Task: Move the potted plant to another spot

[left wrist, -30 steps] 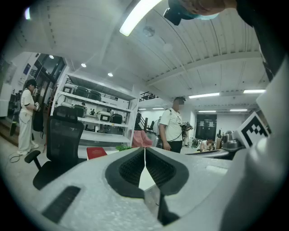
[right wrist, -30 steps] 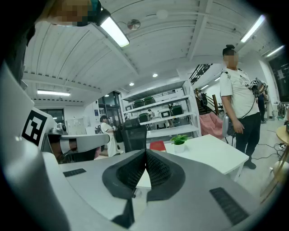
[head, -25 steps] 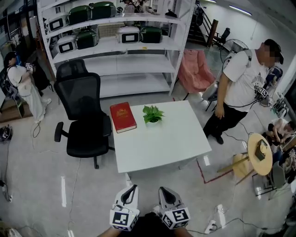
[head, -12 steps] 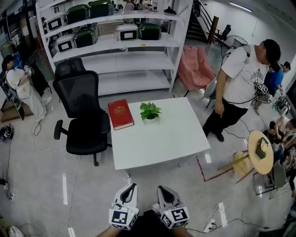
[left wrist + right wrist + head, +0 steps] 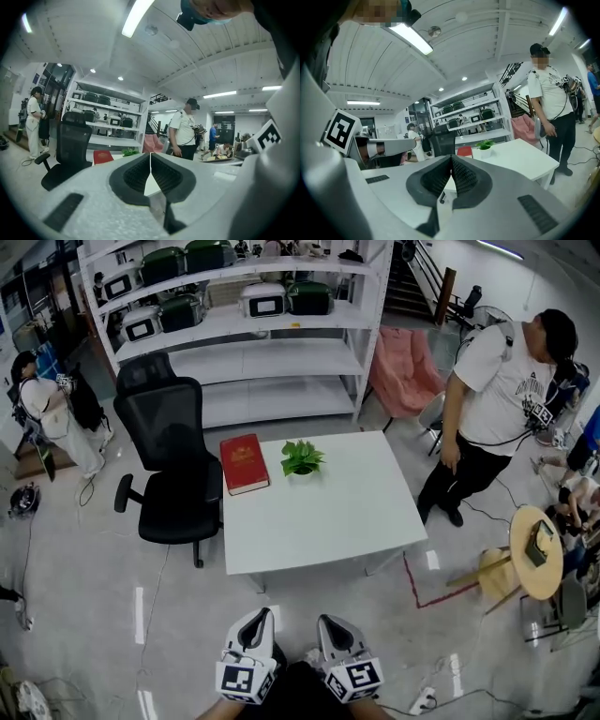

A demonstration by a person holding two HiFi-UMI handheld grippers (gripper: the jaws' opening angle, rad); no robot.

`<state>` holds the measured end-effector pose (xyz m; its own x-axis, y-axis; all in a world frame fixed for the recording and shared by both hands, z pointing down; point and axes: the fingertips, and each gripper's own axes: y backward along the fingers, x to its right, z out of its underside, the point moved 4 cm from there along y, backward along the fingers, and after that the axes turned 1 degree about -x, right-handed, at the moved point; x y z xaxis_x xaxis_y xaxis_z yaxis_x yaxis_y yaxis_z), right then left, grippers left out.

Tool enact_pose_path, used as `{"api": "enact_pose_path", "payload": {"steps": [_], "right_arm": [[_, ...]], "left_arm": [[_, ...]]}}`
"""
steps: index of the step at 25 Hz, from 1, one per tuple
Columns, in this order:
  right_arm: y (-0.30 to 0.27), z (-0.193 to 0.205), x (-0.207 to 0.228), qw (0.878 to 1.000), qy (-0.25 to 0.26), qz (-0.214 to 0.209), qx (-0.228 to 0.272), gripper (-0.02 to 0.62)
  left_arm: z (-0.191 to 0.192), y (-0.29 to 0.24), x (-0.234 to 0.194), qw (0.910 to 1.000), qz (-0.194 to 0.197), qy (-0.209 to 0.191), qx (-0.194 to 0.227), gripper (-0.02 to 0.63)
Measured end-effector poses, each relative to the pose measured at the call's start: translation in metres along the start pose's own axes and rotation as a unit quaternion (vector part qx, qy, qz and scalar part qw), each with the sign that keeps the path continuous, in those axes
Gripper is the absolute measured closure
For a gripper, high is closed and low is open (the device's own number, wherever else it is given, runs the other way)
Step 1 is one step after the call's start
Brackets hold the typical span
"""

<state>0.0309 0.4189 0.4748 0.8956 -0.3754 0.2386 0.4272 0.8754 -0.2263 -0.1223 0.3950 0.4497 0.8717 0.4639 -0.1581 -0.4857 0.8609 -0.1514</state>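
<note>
while left tongs, right tongs pinched together, leafy potted plant on flat white table

Left gripper and right gripper closed, empty.

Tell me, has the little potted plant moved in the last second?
No. The potted plant still sits beside the red book, same gap as before.
</note>
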Motion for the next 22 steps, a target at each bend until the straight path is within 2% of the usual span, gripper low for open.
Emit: {"api": "enact_pose_path", "payload": {"steps": [9,15,22], "right_arm": [[-0.017,0.012,0.031,1.000,-0.026,-0.004,-0.007,0.583],[-0.062,0.003,0.058,1.000,-0.021,0.001,-0.017,0.583],[-0.134,-0.025,0.094,1.000,-0.010,0.004,-0.026,0.583]], "left_arm": [[0.015,-0.033,-0.003,0.9997,-0.009,0.003,-0.021,0.584],[0.019,-0.085,-0.024,0.9995,-0.007,0.007,-0.029,0.584],[0.000,-0.159,-0.059,0.9997,-0.004,0.015,-0.021,0.584]]}}
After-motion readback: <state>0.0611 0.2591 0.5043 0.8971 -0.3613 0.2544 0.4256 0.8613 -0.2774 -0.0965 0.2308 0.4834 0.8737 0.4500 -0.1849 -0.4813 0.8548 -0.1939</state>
